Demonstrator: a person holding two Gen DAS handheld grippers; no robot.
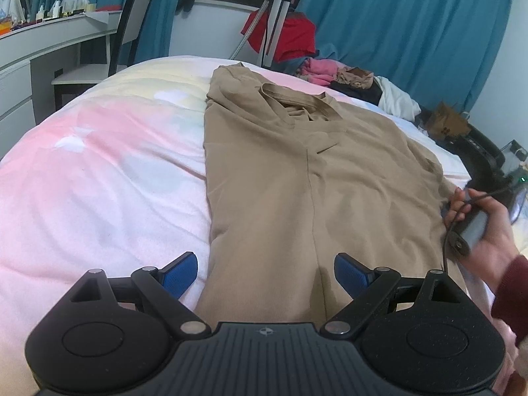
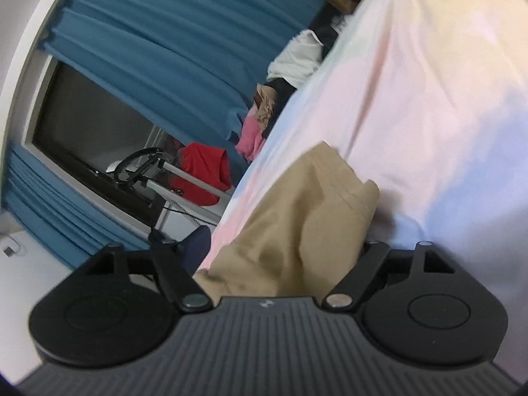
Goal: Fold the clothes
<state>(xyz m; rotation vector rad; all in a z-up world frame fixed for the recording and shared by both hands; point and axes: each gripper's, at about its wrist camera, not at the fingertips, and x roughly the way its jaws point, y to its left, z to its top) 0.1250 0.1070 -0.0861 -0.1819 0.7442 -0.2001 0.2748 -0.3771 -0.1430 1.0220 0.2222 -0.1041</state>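
Note:
A tan collared shirt [image 1: 280,181] lies flat on the pink and white bed cover [image 1: 99,181], collar at the far end. My left gripper [image 1: 265,274] is open just above the shirt's near hem, its blue pads [image 1: 180,275] either side of the cloth and holding nothing. At the shirt's right edge, a hand [image 1: 485,231] grips the grey handle of the right tool. In the right wrist view, which is rolled sideways, a bunched tan sleeve [image 2: 297,204] sits between the wide-apart fingers of my right gripper [image 2: 283,244]. One dark finger [image 2: 198,241] shows; the cloth hides the other.
A pile of pink, black and white clothes [image 1: 330,72] sits at the bed's far end. A red garment [image 1: 287,39] hangs on a stand behind it. A white desk and chair [image 1: 125,33] stand on the left. Blue curtains [image 1: 396,16] cover the far wall.

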